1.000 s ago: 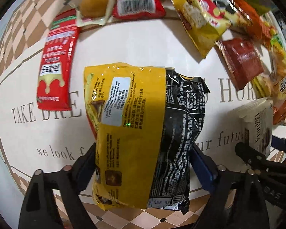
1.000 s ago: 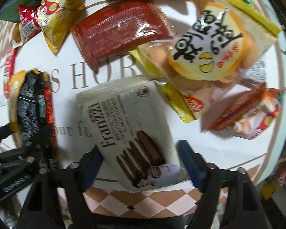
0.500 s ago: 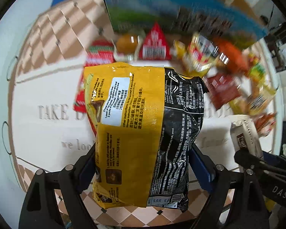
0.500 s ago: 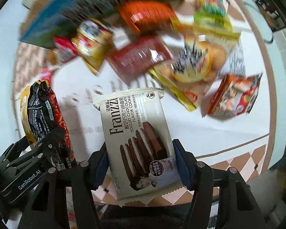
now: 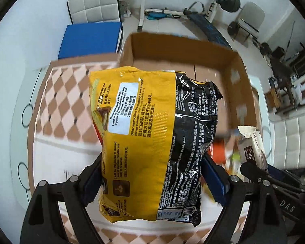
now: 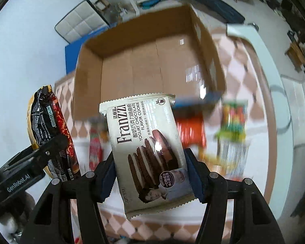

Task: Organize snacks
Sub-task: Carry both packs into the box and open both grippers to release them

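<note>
My left gripper (image 5: pixel 152 181) is shut on a yellow and black noodle packet (image 5: pixel 152 142) and holds it up above the table. My right gripper (image 6: pixel 151 174) is shut on a cream Franzzi cookie packet (image 6: pixel 146 148), also lifted. An open, empty cardboard box (image 5: pixel 185 50) (image 6: pixel 148 65) stands beyond both packets at the far side of the table. The noodle packet also shows at the left of the right wrist view (image 6: pixel 48 126), and the cookie packet at the right of the left wrist view (image 5: pixel 252 148).
Several loose snack packets lie blurred on the table below, among them a red one (image 6: pixel 191 130) and a green and yellow one (image 6: pixel 231 122). The table has a checkered border (image 5: pixel 67 101). A blue box (image 5: pixel 89 38), white chairs and gym gear stand behind.
Both grippers have risen from the table with their packets and tilted up, so the cardboard box and the room now fill the view instead of the snack pile.
</note>
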The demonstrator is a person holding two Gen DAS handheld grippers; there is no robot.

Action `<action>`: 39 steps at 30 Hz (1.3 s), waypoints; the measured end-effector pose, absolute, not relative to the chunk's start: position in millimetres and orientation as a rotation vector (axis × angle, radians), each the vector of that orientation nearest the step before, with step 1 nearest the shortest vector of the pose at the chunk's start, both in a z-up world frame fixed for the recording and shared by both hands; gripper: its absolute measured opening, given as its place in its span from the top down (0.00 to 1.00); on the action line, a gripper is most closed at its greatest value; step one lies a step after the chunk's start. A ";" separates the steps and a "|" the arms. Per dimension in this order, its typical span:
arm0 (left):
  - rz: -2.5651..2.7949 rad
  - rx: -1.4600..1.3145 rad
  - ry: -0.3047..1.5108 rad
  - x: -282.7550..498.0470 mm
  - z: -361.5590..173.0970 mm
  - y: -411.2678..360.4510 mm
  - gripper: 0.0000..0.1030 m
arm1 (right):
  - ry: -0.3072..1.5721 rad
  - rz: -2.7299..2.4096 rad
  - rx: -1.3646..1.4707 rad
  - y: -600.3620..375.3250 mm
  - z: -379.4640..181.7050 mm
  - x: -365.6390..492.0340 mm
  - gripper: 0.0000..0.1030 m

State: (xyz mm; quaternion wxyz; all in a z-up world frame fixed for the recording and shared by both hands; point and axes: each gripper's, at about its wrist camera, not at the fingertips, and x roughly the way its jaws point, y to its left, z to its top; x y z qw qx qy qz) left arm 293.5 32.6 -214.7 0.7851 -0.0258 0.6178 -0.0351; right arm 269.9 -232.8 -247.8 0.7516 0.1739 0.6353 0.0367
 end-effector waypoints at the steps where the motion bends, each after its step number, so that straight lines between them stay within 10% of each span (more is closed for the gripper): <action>1: -0.077 -0.068 1.339 310.1 -216.9 29.4 0.15 | 1.381 0.078 0.372 -236.3 -246.4 284.4 0.37; 23: -0.059 -0.173 1.579 481.0 -340.8 -3.1 0.14 | 1.425 0.050 0.293 -230.7 -366.4 470.1 0.37; 26: -0.057 -0.185 1.612 485.0 -352.2 -4.2 0.14 | 1.457 0.059 0.286 -225.3 -380.0 478.9 0.31; 28: -0.040 -0.168 1.629 487.0 -358.5 -3.6 0.13 | 1.469 0.058 0.276 -223.5 -386.0 484.1 0.09; 39: -0.048 -0.157 1.568 474.6 -341.2 4.1 0.12 | 1.490 0.054 0.197 -213.5 -382.2 475.9 0.06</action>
